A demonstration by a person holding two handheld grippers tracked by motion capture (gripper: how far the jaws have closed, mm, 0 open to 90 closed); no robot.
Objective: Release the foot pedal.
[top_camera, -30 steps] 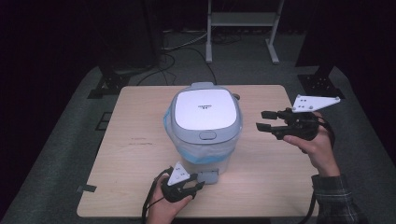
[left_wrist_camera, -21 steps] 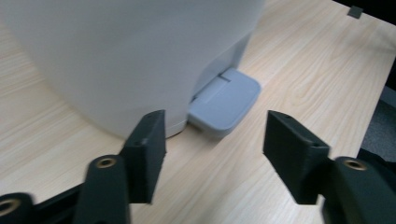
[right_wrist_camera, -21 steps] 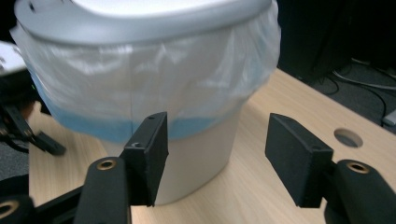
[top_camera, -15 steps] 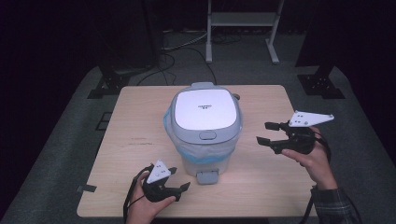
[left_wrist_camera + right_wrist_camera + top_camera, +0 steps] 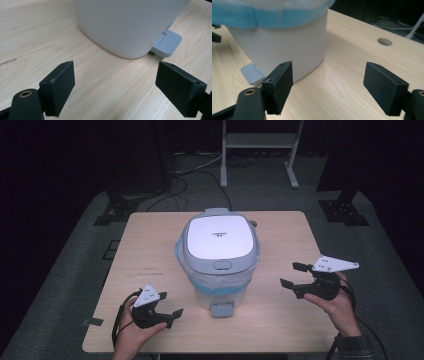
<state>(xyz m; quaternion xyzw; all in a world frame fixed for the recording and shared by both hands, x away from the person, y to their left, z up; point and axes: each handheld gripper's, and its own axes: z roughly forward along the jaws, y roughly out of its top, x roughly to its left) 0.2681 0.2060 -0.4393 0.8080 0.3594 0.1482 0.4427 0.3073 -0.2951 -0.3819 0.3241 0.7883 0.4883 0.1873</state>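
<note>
I had the pedal bin point(image 5: 220, 257) at table centre, lid shut, blue liner point(image 5: 215, 279) under its rim. Left gripper point(image 5: 172, 316) at seven o'clock and right gripper point(image 5: 292, 276) at four had just been opening, nothing between them. I judged it best to close in level and evenly from both sides.

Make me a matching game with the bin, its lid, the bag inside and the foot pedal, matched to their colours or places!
Things:
1. bin
2. lid
3. bag
4. pedal

Clues:
A. blue, folded over the rim
B. grey, sticking out at the bottom front
C. white top with grey edge
D. white body, mid-table

Pairs: 1-D, 2-C, 3-A, 4-B
</note>
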